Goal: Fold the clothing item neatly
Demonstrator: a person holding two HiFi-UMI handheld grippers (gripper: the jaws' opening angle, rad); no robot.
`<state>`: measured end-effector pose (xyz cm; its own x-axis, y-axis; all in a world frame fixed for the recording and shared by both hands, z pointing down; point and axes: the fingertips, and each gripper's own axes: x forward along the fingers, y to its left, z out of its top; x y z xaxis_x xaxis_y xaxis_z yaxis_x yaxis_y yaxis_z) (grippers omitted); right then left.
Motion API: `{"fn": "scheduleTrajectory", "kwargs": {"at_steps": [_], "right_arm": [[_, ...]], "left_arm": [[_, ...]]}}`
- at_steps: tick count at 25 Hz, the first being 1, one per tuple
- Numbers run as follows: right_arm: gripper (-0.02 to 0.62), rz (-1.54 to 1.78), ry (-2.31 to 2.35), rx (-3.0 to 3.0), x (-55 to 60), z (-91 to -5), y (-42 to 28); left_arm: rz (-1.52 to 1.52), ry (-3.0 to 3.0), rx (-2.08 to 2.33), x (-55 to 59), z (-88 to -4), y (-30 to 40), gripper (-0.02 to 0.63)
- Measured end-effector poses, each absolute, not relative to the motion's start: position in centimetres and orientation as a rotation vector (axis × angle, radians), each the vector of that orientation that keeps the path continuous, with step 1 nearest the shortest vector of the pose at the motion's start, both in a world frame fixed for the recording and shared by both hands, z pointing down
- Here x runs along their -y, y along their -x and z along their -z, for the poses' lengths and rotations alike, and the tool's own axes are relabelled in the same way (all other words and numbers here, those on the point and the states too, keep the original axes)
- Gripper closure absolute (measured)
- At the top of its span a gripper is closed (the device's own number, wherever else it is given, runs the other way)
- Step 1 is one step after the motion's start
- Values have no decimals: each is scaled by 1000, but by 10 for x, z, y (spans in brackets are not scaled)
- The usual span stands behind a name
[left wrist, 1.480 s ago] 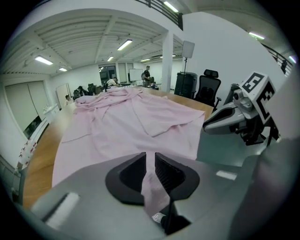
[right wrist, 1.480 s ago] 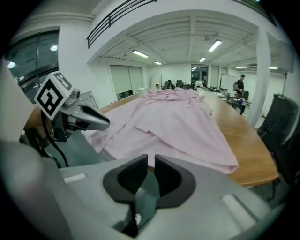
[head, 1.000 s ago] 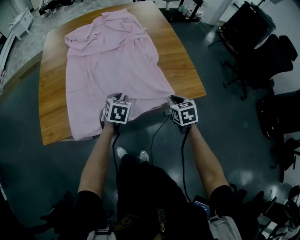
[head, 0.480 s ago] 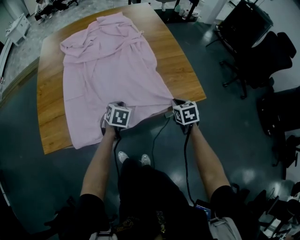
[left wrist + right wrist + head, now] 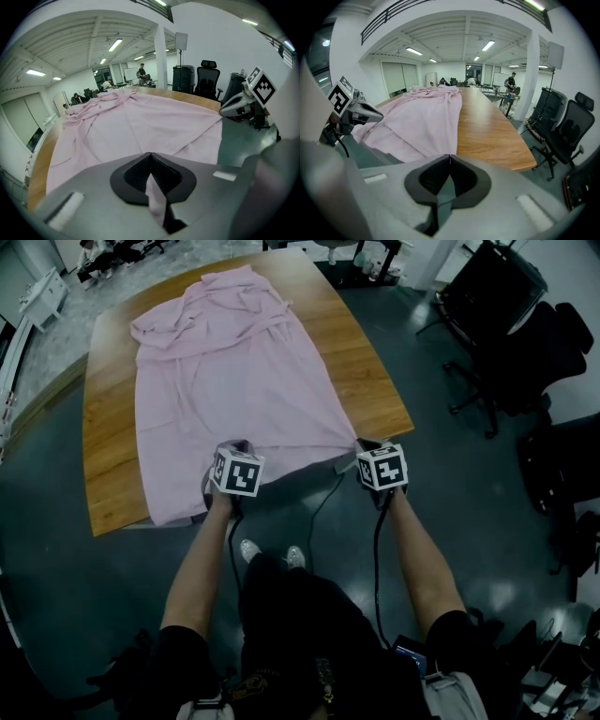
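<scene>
A pink garment point(image 5: 225, 371) lies spread lengthwise on the wooden table point(image 5: 366, 371), and its near hem hangs over the table's front edge. My left gripper point(image 5: 232, 448) is at that hem. In the left gripper view its jaws point(image 5: 150, 155) are shut on a strip of the pink fabric point(image 5: 157, 197). My right gripper point(image 5: 366, 444) sits at the hem's right corner. Its jaws point(image 5: 450, 157) have just closed, and only floor colour shows in the gap behind the pads. Each gripper appears in the other's view: the right gripper point(image 5: 243, 101) and the left gripper point(image 5: 351, 110).
Black office chairs point(image 5: 497, 296) stand to the right of the table, also seen as chairs point(image 5: 567, 126). A cable point(image 5: 319, 502) runs down across the dark floor between my arms. The person's shoes point(image 5: 267, 551) are just short of the table edge. People sit far back in the room.
The right gripper has shifted a little to the right along the table's near edge. The hem between the two grippers now lies straighter. The left gripper has hardly moved.
</scene>
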<state>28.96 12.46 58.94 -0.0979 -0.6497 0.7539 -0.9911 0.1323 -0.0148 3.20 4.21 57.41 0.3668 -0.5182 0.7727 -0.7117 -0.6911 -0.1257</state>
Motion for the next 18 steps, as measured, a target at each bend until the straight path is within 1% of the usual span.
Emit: {"fn": "scheduleTrajectory", "kwargs": {"at_steps": [2,3,5,6,7,8,10,12,18], "right_arm": [[589,-728,-1575,1813,-125,-589,-288],[589,-723,-1572,1813,-125,-589,-287],[589,-715,-1567,1816,-124,-588,-285],[589,-715,-1565,1818,-123,-589,-284],[589,-716,-1566,1819,-123,-590,-284],[589,-717,-1568,1819,-124,-591,-285],[589,-716,-1576,1810,-124,-590,-287],[589,-714,-1579,1798,-124,-591,-289],[589,-728,-1566,1786,-128,-598,-293]], "left_arm": [[-1203,-2405,1150,-34,-575,-32,598],[-1198,-2408,1151,-31,-577,-34,580],[-1197,-2408,1123,-29,-582,-39,502],[-1202,-2404,1111,-28,-586,-41,483],[-1210,-2399,1102,-28,-589,-42,482],[-1217,-2395,1094,-28,-592,-44,483],[-1227,-2388,1077,-29,-594,-46,517],[-1254,-2379,1063,-31,-595,-45,598],[-1225,-2395,1107,-37,-588,-36,598]]}}
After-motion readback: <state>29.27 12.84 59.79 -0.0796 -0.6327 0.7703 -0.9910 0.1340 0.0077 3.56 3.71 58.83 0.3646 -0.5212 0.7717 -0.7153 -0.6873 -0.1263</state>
